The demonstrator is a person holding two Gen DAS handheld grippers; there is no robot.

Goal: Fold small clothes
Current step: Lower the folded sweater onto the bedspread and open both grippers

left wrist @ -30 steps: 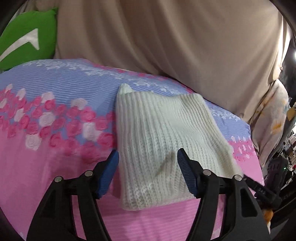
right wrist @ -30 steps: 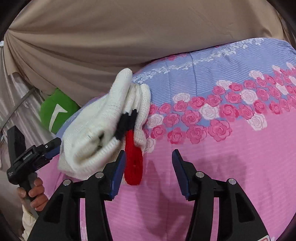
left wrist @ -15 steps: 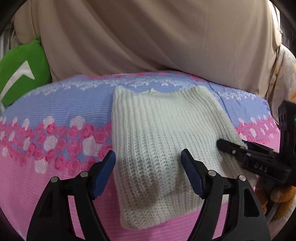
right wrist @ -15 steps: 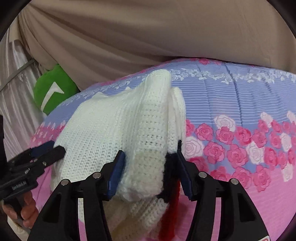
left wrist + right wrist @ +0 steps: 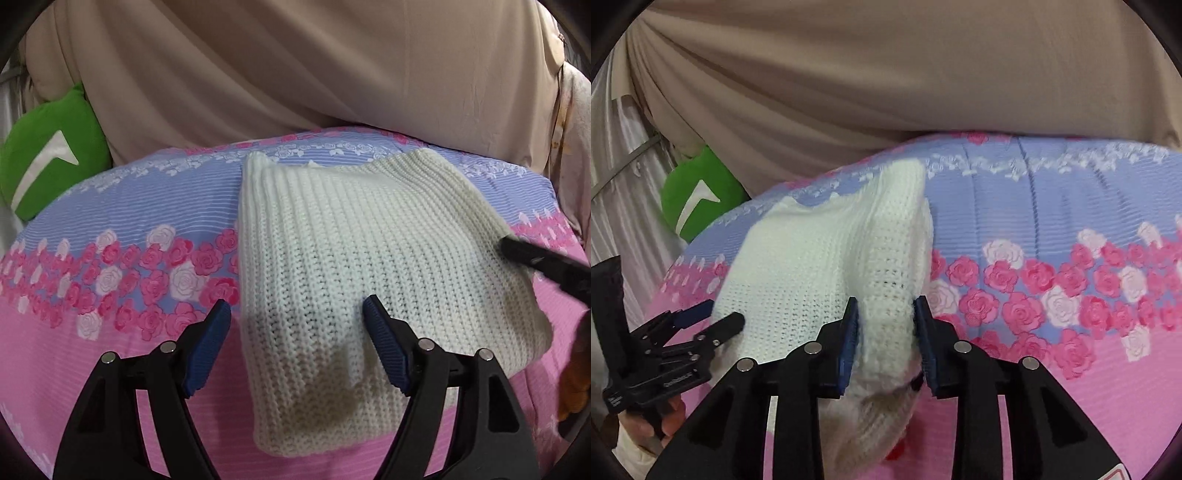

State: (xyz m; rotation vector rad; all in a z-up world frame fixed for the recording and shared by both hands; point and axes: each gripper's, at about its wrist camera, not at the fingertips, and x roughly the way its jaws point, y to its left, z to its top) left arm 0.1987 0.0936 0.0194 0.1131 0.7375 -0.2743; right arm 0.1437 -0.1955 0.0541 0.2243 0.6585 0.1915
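Observation:
A white knit garment (image 5: 351, 229) lies folded on a floral pink and blue bedspread (image 5: 110, 229). My left gripper (image 5: 295, 304) hovers open over the garment's near left corner, its left finger over the bedspread and its right finger over the knit. In the right wrist view my right gripper (image 5: 886, 301) is closing on the thick folded edge of the garment (image 5: 820, 266), and both pads press into the knit. A bit of red fabric (image 5: 897, 450) peeks out below that fold. The left gripper (image 5: 716, 317) shows at the left of that view, and the right gripper (image 5: 535, 258) at the garment's right edge in the left wrist view.
A beige curtain (image 5: 295, 74) hangs behind the bed. A green cushion (image 5: 51, 158) with a white mark sits at the back left. A person's hand (image 5: 665, 424) holds the left gripper's handle. The bedspread (image 5: 1071, 206) stretches away to the right.
My right gripper moved in over the garment's folded edge and narrowed its jaws onto it. My left gripper rolled and shifted slightly, and its jaws widened a little.

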